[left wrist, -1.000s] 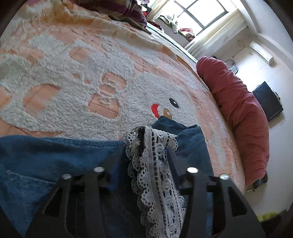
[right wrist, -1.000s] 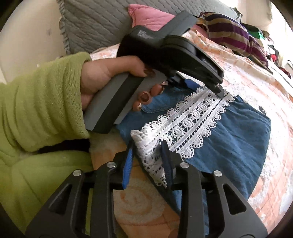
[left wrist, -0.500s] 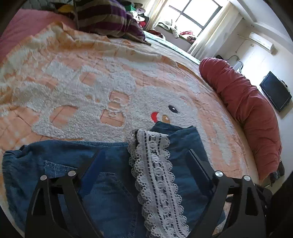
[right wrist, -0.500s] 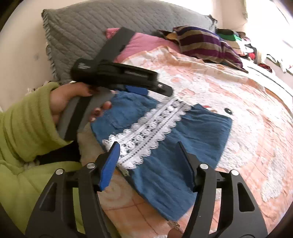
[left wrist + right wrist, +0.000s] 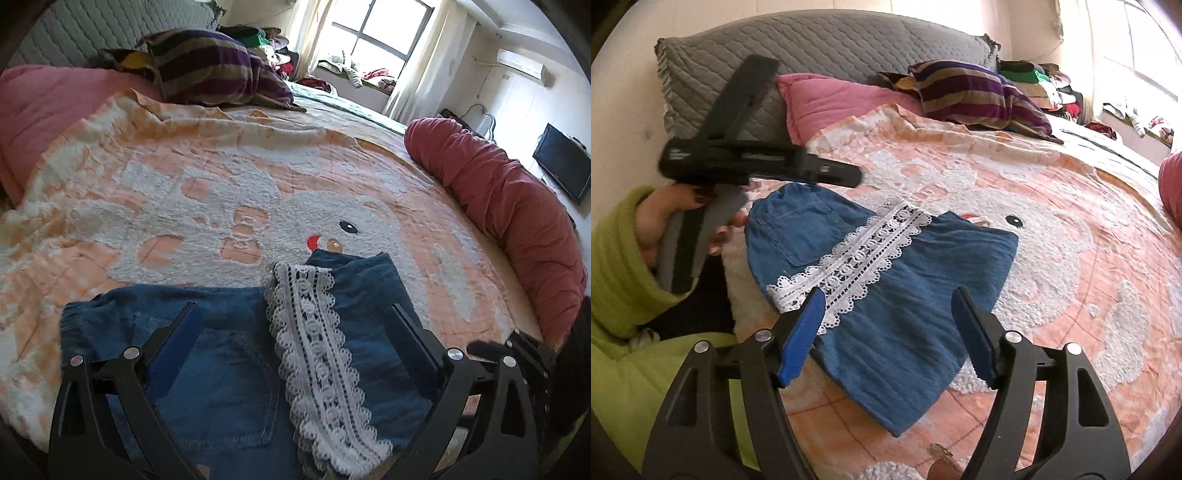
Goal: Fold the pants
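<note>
Left wrist view: the left gripper (image 5: 291, 350) hangs above the denim pants (image 5: 221, 369), its jaws spread wide and still opening, with nothing pinched; the cloth lies below them, not between the pads. The pants rest folded on the orange-and-white blanket (image 5: 147, 192) near its close edge, a white lace trim (image 5: 314, 354) running across the top layer. A striped pillow (image 5: 214, 70) lies at the blanket's far edge and a red bolster (image 5: 509, 206) along its right edge.

Right wrist view: the right gripper (image 5: 890, 332) also stands apart and opening, empty, over the near edge of the pants (image 5: 905, 295). The lace trim (image 5: 864, 258) crosses the bundle diagonally, a back pocket (image 5: 801, 229) beside it. The left gripper (image 5: 757, 162), held in a green-sleeved hand (image 5: 665, 221), hovers past the pants' far left corner.

The denim looks soft, light and limp, likely to sag and slip open if lifted by one layer. The lace seems delicate and prone to snagging, so hold is best taken at the thicker folded edges or corners, both layers together.
</note>
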